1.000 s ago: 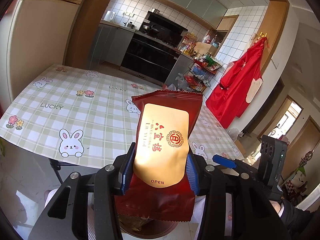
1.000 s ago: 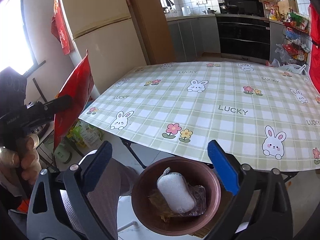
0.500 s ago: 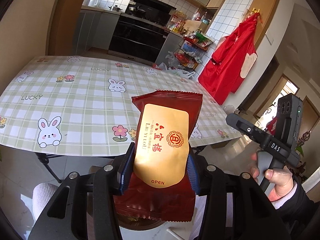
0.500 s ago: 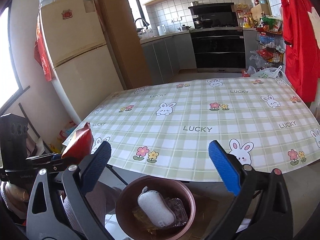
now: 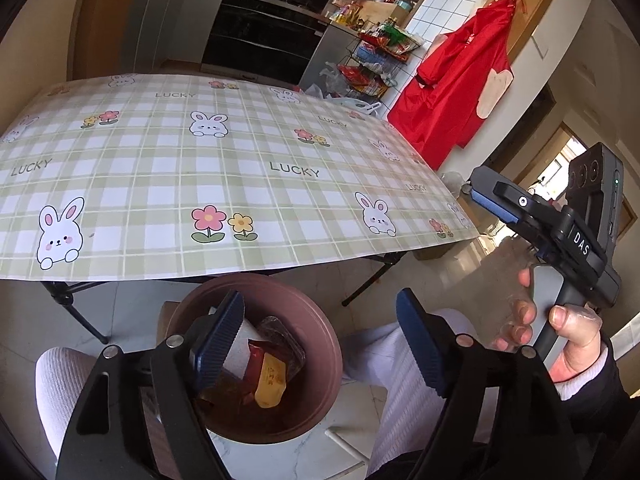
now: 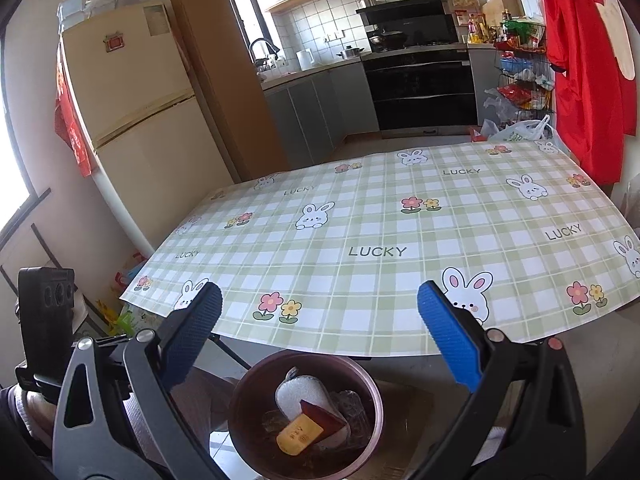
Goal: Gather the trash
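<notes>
Red-and-gold snack wrapper [image 5: 267, 374] lies in the brown bin [image 5: 320, 360] at lower centre, beneath the left gripper [image 5: 320, 344], whose jaws have just been opening and stand apart, empty (right gripper [image 6: 320, 332] likewise apart); likely light, crinkly, slippery foil, best pinched across its flat edges.

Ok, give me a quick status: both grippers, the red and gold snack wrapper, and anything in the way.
Left gripper open, jaws just opened, nothing between them. Right gripper open, empty. Red and gold snack wrapper lies in the round brown bin. Nothing blocking.
</notes>
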